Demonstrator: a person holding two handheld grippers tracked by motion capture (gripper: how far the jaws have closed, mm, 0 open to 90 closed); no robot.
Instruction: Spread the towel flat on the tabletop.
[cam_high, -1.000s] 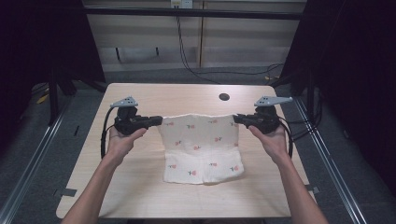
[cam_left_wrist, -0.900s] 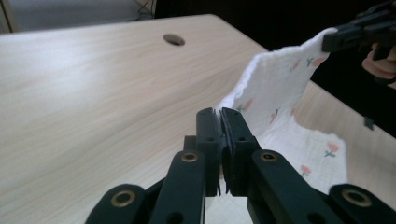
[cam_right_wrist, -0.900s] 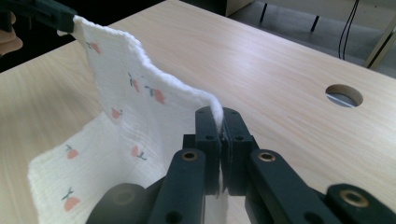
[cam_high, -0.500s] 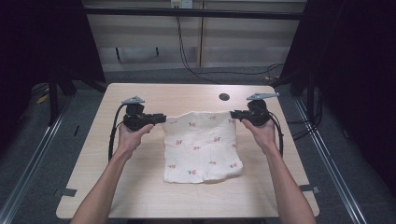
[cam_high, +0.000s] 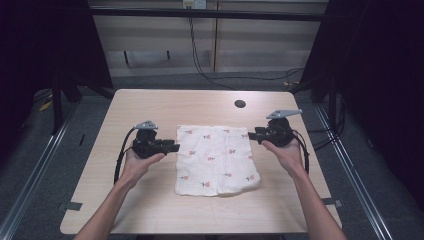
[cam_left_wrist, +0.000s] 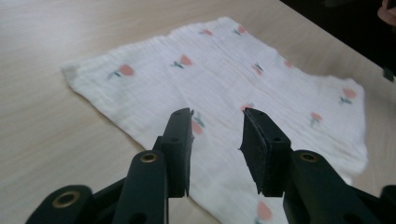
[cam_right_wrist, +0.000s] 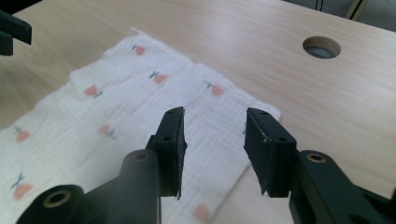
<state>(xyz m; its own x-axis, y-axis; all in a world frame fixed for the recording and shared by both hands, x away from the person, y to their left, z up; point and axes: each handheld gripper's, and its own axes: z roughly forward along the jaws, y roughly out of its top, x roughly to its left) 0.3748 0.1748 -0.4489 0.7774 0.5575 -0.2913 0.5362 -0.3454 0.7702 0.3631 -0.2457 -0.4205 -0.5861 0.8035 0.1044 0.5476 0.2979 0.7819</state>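
Both tongs, left (cam_high: 172, 147) and right (cam_high: 251, 135), gape released; close squarely on the white flower-printed muslin cloth's (cam_high: 216, 159) edges beneath.

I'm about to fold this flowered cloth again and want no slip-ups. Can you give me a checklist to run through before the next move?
1. Left gripper open, nothing held: ok.
2. Right gripper open, nothing held: ok.
3. Cloth lies flat on the table: ok.
4. Cloth edges squared: not ok, near edge is uneven.
5. Table hole apart from the cloth: ok.
6. Both grippers beside opposite cloth edges: ok.
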